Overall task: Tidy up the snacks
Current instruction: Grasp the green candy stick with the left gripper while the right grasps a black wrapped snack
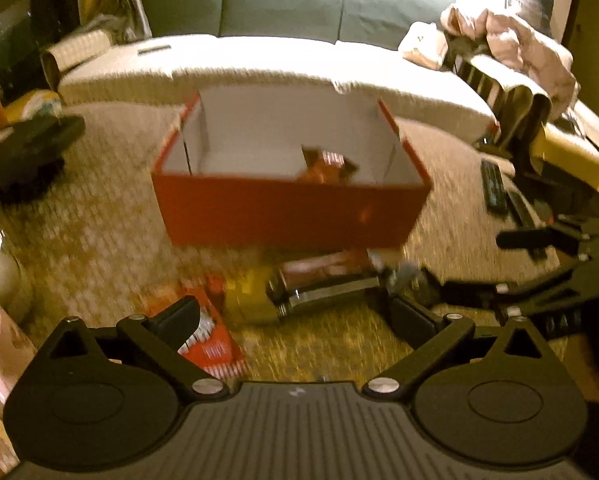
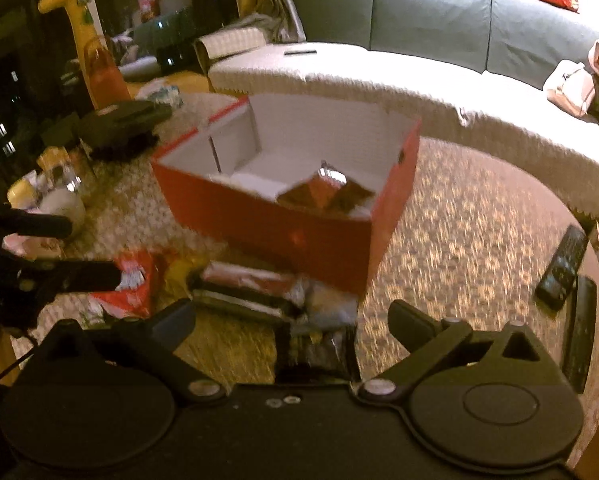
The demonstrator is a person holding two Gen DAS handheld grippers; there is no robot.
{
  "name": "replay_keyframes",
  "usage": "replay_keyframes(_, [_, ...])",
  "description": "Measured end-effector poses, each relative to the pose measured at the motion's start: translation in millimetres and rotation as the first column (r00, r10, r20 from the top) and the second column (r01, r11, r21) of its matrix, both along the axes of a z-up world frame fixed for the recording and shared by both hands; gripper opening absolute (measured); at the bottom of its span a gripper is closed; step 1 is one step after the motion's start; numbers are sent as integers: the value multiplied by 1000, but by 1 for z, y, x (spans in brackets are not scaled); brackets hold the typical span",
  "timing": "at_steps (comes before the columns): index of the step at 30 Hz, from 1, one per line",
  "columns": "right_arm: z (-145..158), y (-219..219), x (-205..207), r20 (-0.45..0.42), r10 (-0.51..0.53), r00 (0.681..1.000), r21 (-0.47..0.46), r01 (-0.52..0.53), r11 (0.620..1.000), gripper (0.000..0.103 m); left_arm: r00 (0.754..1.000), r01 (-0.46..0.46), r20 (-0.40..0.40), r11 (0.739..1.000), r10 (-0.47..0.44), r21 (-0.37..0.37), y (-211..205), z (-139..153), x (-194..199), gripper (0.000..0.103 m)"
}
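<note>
A red box [image 1: 291,212] with a white inside stands open on the woven table mat, and one brown-red snack packet [image 1: 327,166] lies in its right end. Loose snacks lie in front of it: a red packet [image 1: 211,340], a yellow one [image 1: 247,300] and a long silver-red one [image 1: 331,280]. My left gripper [image 1: 295,312] is open just above them, holding nothing. My right gripper [image 2: 293,312] is open too, over a dark packet [image 2: 319,352] near the box [image 2: 299,236]. Each gripper shows at the edge of the other's view.
A cloth-covered sofa edge [image 1: 299,64] runs behind the box. Remote controls [image 2: 563,268] lie at the right. A black flat object [image 2: 119,124], jars [image 2: 59,196] and a yellow giraffe toy [image 2: 75,20] crowd the left side.
</note>
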State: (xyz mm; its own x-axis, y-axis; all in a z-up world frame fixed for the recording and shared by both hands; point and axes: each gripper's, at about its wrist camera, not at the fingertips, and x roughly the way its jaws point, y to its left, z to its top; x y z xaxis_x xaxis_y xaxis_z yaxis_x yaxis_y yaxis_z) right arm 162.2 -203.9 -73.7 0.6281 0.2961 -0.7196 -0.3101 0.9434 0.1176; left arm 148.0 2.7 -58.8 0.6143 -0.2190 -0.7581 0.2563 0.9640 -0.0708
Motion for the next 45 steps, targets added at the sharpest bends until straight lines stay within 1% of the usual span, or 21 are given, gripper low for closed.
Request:
replay_keyframes(4, [-17,-3,-1,-34,-12,999,-15,12,1000,103,998,16,-56,1000,-16,9,-6,-23,-8,103])
replay_keyframes(10, [-39,-4,3,-83,-25,996,-39,22,999,103,993,28,-114,999,-25,31,-13,-50,-15,103])
replay_keyframes(19, [-64,6,17,-134,-15,991,-66,6,998,101,984,18,-178,999,-11,41,-12,-76,-8,102])
replay_keyframes(23, [-71,11,24,-145,-6,989,-87,-7,996,98,981,14,-193,999,-5,48,-12,-83,-5,100])
replay_keyframes(25, [-74,13,27,-149,-6,989,-102,-9,995,95,980,15,-201,999,-6,46,-12,-85,-4,92])
replay_keyframes(27, [-77,15,30,-153,-9,988,-118,-9,993,93,978,23,-208,998,-12,51,-14,-87,-2,79])
replay_keyframes(28, [-79,16,32,-154,-12,988,-125,-7,992,90,978,26,-210,998,-14,54,-14,-88,-2,75])
replay_keyframes(30, [-81,17,34,-160,-14,987,-133,-8,991,84,977,34,-214,998,-20,59,-16,-89,-2,62])
replay_keyframes(33, [-84,19,34,-161,-13,987,-147,-11,989,79,978,50,-208,996,-34,73,-20,-91,-3,52])
replay_keyframes(34, [-84,19,34,-159,-13,987,-151,-11,988,75,977,57,-209,996,-40,74,-20,-92,-3,49])
replay_keyframes(36, [-85,19,34,-158,-16,987,-152,-8,988,73,976,63,-213,996,-48,66,-21,-93,-3,36])
replay_keyframes(38, [-85,17,34,-160,-18,987,-141,-5,990,68,976,70,-212,995,-55,65,-22,-94,-4,33])
replay_keyframes(40, [-84,16,33,-158,-16,987,-138,-6,990,66,976,82,-208,995,-68,58,-22,-94,-5,28])
replay_keyframes(42, [-83,15,32,-152,-14,988,-137,-7,991,65,974,96,-210,994,-83,52,-23,-94,-5,19])
replay_keyframes(43, [-83,15,32,-147,-12,989,-137,-9,991,64,974,97,-208,994,-84,54,-23,-94,-4,18])
replay_keyframes(44, [-82,15,31,-143,-9,990,-139,-11,990,63,975,96,-208,994,-83,54,-24,-94,-4,13])
replay_keyframes(45, [-82,15,31,-139,-8,990,-140,-12,990,62,975,94,-209,994,-82,50,-23,-94,-4,12])
